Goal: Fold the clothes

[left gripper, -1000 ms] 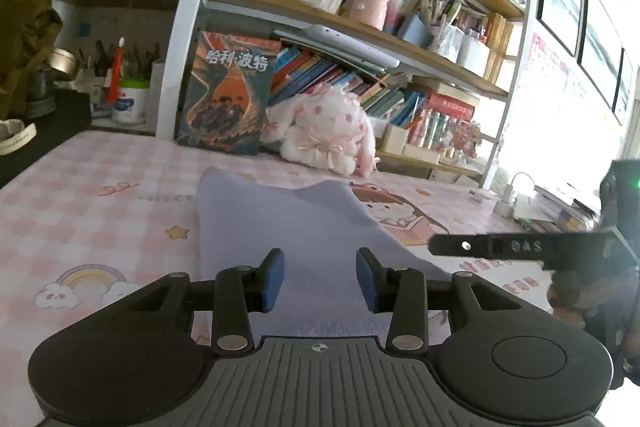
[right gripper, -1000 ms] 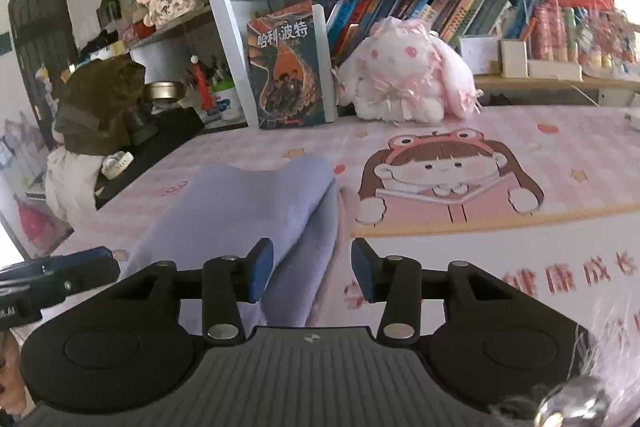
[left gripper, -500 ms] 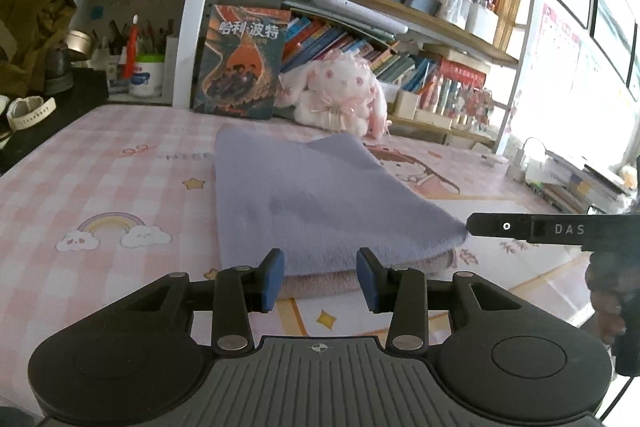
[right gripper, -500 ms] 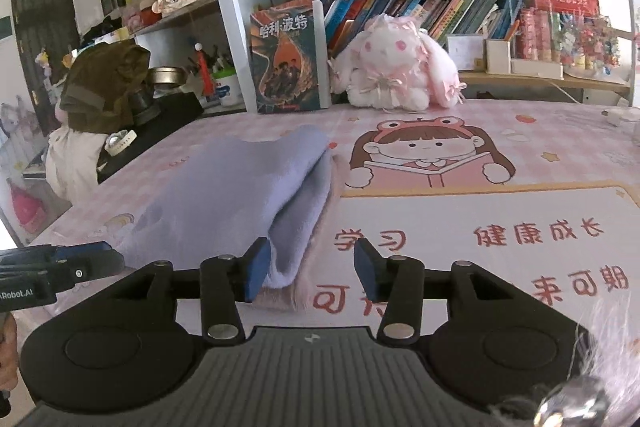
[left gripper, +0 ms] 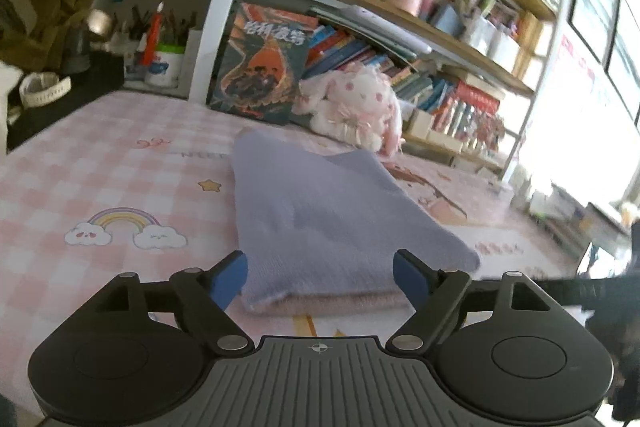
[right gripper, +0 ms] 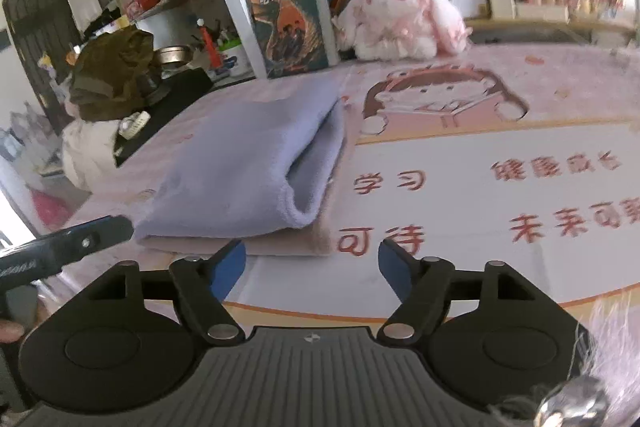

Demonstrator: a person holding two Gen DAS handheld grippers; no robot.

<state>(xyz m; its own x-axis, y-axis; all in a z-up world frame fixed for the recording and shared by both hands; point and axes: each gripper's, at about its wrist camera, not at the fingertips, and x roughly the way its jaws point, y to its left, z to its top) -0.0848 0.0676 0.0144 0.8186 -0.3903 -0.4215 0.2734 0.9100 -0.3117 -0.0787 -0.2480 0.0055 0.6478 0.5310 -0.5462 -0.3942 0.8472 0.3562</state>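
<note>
Lavender fleece, the garment (right gripper: 248, 163) lies folded flat on the pink table (left gripper: 100, 163) over a pinkish layer (another piece, perhaps), while the left tool (left gripper: 320, 277) and right tool (right gripper: 312, 265), narrow half a second ago, now gape wide and empty, suggesting this fold is released.

The bookshelf (left gripper: 440, 27) is smearing with blur in the left wrist view, so its book spines cannot be read. The other tongs (left gripper: 576, 291) are showing only as a dark blurred bar, running off the right edge. In the right wrist view, the red characters (right gripper: 576, 219) printed on the bench are being cut by the right edge, and a pink layer (right gripper: 288, 243) is lying mostly hidden under the lavender cloth (right gripper: 248, 163).
</note>
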